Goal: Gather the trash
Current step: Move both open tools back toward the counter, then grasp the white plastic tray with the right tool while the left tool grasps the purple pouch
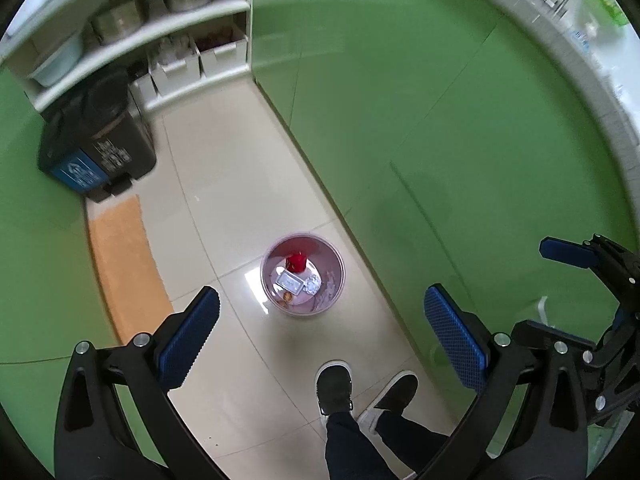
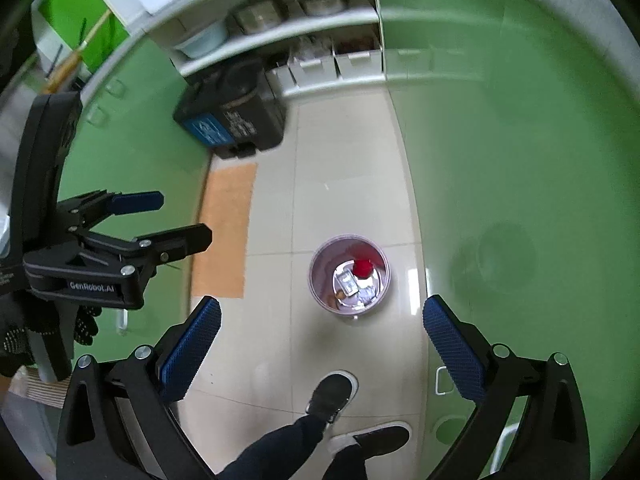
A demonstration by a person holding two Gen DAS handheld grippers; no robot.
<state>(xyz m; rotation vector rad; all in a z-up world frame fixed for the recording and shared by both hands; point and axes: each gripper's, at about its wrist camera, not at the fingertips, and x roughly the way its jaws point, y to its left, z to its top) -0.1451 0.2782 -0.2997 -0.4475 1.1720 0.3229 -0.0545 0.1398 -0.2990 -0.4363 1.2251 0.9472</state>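
Note:
A small pale pink waste bin [image 1: 267, 280] [image 2: 316, 280] stands on the tiled floor beside the green cabinet fronts. Inside it lie a red cup [image 1: 296, 262] [image 2: 362, 267], a clear plastic tray [image 1: 291, 282] [image 2: 346, 282], a ball of foil [image 1: 313, 283] and a brownish scrap [image 1: 286, 298]. My left gripper [image 1: 322, 322] is open and empty, held high above the bin. My right gripper [image 2: 322, 322] is open and empty too, also high above the bin. Each gripper shows at the edge of the other's view: the right one [image 1: 560, 276], the left one [image 2: 176, 218].
A black pedal bin with a blue label [image 1: 96, 148] [image 2: 232, 116] stands at the far end by open shelves with pots and white boxes [image 1: 180, 66]. An orange mat [image 1: 124, 264] [image 2: 226, 232] lies on the left. The person's feet [image 1: 336, 388] [image 2: 332, 396] stand below the grippers.

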